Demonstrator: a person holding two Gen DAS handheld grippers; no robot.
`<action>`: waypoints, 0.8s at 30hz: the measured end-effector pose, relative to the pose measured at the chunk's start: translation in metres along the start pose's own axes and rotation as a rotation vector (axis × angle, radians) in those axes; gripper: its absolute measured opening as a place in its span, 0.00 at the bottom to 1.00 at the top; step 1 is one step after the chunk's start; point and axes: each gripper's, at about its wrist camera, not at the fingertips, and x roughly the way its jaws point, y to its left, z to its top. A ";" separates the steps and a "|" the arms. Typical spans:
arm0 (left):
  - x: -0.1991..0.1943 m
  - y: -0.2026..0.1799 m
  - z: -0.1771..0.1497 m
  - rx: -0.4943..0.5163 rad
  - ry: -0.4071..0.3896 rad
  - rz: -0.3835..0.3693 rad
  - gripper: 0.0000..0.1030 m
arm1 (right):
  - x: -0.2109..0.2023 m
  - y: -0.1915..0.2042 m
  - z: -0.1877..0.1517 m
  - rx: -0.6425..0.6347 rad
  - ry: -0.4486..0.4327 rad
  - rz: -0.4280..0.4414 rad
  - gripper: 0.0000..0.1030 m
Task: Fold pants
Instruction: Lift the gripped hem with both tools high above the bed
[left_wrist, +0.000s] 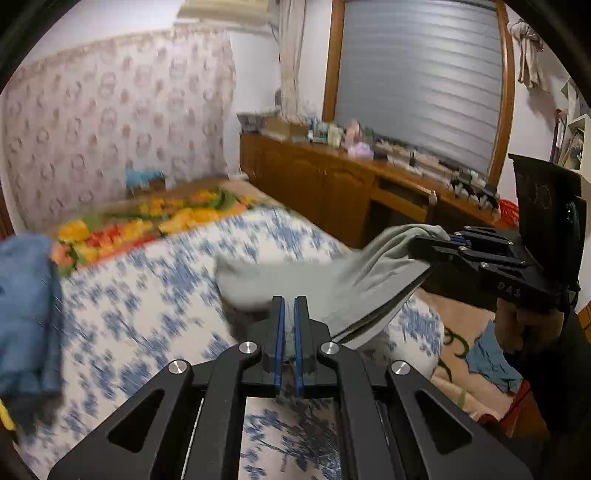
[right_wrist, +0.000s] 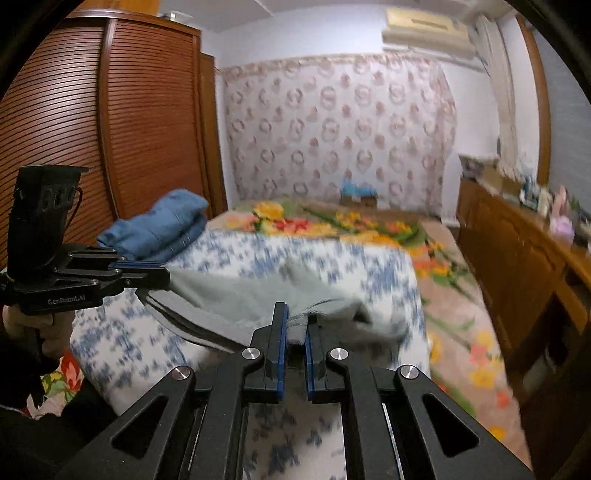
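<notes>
Grey pants (left_wrist: 295, 280) hung between the tongs, above the blue-print quilt (left_wrist: 147, 314). Left gripper (left_wrist: 290, 306) and right gripper (right_wrist: 296, 321) were each clamped on an edge. Risk: thin bites slipping; slack middle bunching, skewing the fold.

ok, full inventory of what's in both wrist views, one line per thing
pants: one, grey, lifted over the bed, pinched at two points
blue-print cover: one, white and blue, on the bed
floral blanket: one, orange, yellow and green, far end of the bed
folded blue garment: one, blue, left edge of the bed
wardrobe: one, brown slatted, left of the bed
sideboard: one, brown wood, cluttered top, under the window
left claw: black, blue pads, shut on pants
right claw: black, blue pads, shut on pants
</notes>
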 end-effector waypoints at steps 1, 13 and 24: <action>-0.009 0.002 0.007 0.007 -0.021 0.008 0.05 | -0.002 0.003 0.005 -0.008 -0.011 0.002 0.07; -0.047 0.058 0.058 0.000 -0.142 0.124 0.05 | 0.023 0.023 0.083 -0.089 -0.119 0.102 0.07; -0.022 0.129 0.130 -0.004 -0.183 0.248 0.05 | 0.128 -0.024 0.161 -0.091 -0.136 0.151 0.07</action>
